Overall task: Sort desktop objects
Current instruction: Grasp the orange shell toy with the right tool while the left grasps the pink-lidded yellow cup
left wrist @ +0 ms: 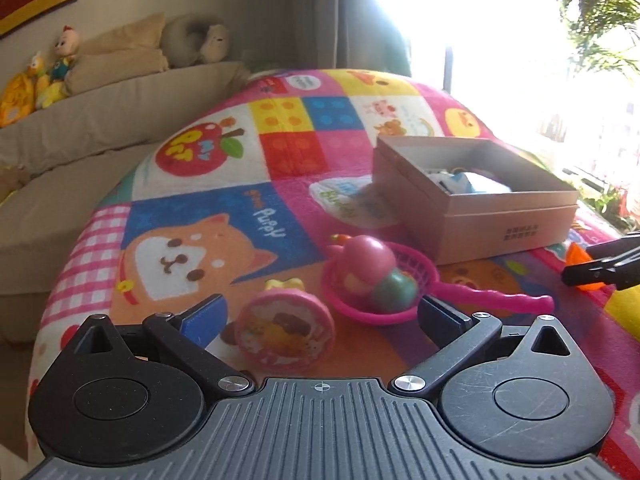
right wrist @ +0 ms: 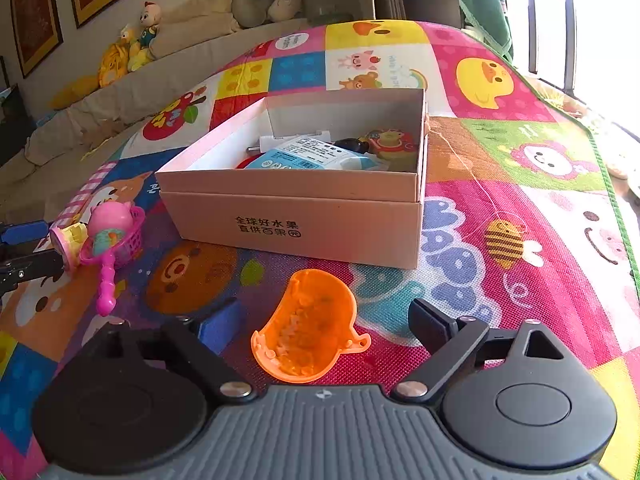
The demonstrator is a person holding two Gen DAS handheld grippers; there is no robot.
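My left gripper (left wrist: 322,316) stands open over the colourful mat. A round pink toy disc (left wrist: 286,336) lies between its fingers, with gaps on both sides. Just beyond sits a pink net scoop (left wrist: 400,308) holding a pink ball (left wrist: 370,254) and a green ball (left wrist: 394,292). My right gripper (right wrist: 326,322) is open too. An orange duck-shaped mould (right wrist: 312,328) lies on the mat between its fingers, untouched. Behind it stands an open cardboard box (right wrist: 300,208) containing a blue-white packet (right wrist: 316,158) and small toys. The same box (left wrist: 500,228) shows at the right of the left wrist view.
The patchwork play mat (right wrist: 500,160) covers the whole table. A beige sofa (left wrist: 100,120) with cushions and plush toys runs along the far left. A bright window (left wrist: 500,40) lies beyond the table's far right edge. The scoop (right wrist: 108,248) sits left of the box.
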